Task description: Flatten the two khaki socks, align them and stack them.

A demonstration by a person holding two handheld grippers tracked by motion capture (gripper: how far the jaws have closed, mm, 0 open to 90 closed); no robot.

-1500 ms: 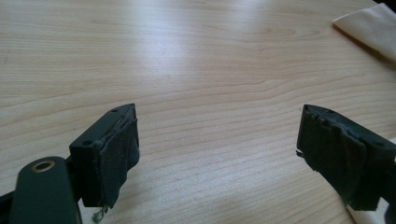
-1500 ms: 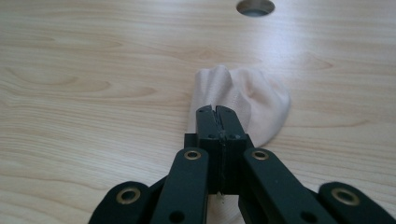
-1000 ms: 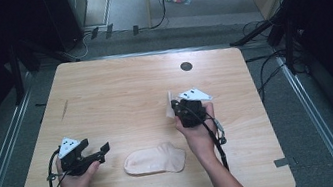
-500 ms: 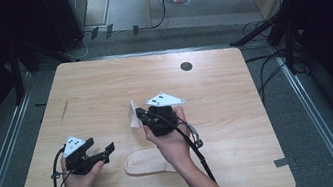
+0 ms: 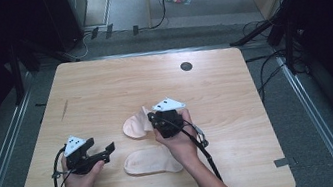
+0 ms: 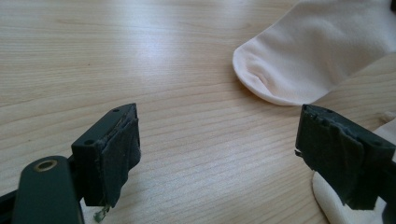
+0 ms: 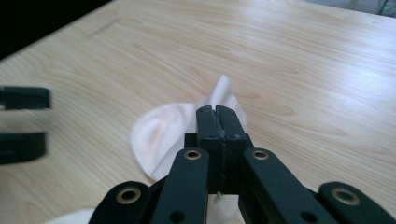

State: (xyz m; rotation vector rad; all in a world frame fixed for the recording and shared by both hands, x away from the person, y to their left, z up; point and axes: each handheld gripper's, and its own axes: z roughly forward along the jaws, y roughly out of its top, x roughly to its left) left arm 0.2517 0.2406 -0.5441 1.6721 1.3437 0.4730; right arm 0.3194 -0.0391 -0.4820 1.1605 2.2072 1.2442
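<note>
Table (image 5: 103,88): pale wood, fine straight grain, rounded corners, small dark round hole near far edge. Flat sock (image 5: 151,160): pale peach knit, smooth, rounded toe, lying on table just nearer person than held sock. Held sock (image 5: 135,126): same peach fabric, one end lifted and creased. Right gripper (image 5: 152,121): black jaws clamped on held sock's edge. Left gripper (image 5: 110,147): jaws wide apart, dark padded faces, nothing between, left of flat sock.
</note>
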